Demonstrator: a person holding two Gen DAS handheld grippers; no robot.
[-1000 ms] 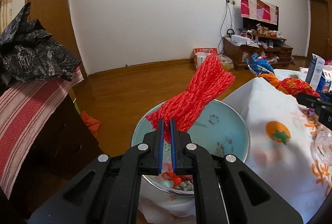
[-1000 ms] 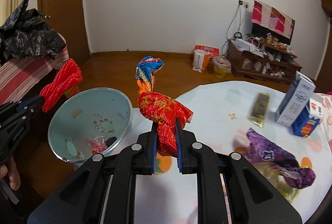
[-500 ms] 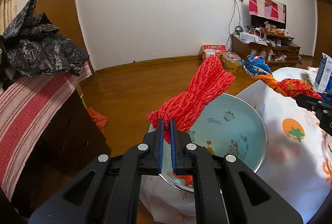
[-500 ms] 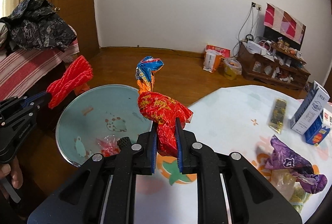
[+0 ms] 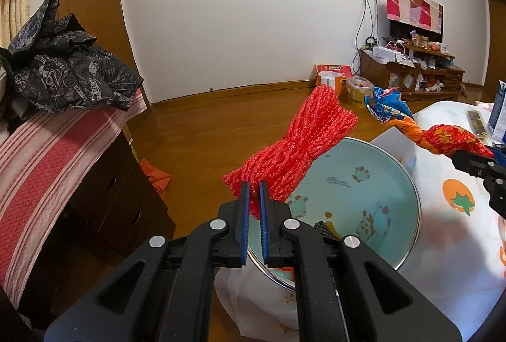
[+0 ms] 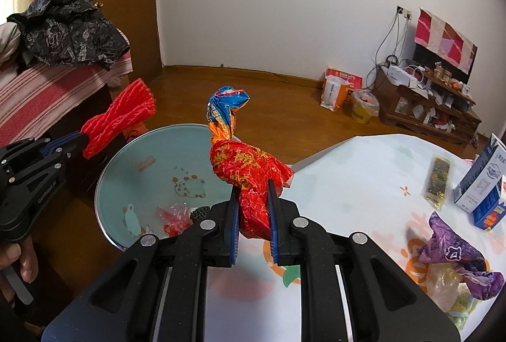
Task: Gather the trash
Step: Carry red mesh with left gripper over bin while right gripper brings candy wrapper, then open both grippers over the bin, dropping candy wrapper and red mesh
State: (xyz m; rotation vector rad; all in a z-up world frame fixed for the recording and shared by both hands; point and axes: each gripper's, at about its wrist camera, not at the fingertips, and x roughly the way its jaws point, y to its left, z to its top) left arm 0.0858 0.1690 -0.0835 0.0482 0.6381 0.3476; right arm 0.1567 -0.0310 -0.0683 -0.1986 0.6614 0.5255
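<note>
My left gripper is shut on a red foam net, held over the near rim of a light blue bin. The net also shows in the right wrist view, left of the bin. My right gripper is shut on a twisted red, orange and blue snack wrapper, held beside the bin's right rim at the table edge. The wrapper also shows in the left wrist view. Some red plastic scraps lie in the bin.
A white tablecloth with orange prints carries a purple wrapper, a dark packet and blue-white cartons. A dark cabinet with striped cloth and a black jacket stands left. Wooden floor lies beyond.
Both grippers have moved left and closer to the bin with their trash still held. The bin now looks larger and more central under the held pieces.
</note>
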